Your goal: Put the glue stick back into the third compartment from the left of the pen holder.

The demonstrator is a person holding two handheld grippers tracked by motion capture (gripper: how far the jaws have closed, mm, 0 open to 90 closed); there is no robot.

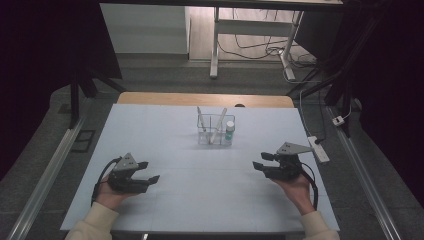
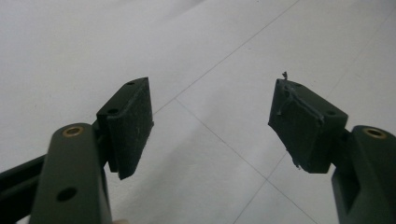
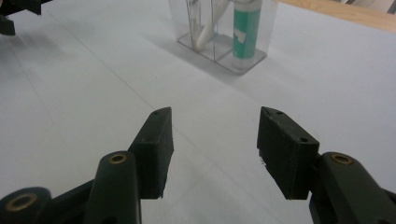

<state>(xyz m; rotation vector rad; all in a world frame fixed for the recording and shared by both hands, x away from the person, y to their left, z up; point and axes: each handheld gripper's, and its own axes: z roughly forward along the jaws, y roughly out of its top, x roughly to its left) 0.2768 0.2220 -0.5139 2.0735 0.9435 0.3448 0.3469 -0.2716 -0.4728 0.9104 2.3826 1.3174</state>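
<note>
A clear plastic organizer (image 1: 215, 131) stands mid-table toward the far side, holding two white tube-like items (image 1: 218, 125) and a teal bottle with a white cap (image 1: 229, 131). In the right gripper view the organizer (image 3: 219, 49) and teal bottle (image 3: 246, 32) lie ahead of the jaws. My left gripper (image 1: 149, 171) rests low over the near left of the table, open, with nothing between its jaws (image 2: 210, 126). My right gripper (image 1: 262, 161) sits at the near right, open and empty (image 3: 214, 149), pointing toward the organizer.
A pale blue mat (image 1: 165, 145) covers the table; a wooden edge (image 1: 150, 98) shows at the far side. A white power strip (image 1: 318, 149) lies off the right edge. Desk legs and cables (image 1: 260, 47) stand on the floor beyond.
</note>
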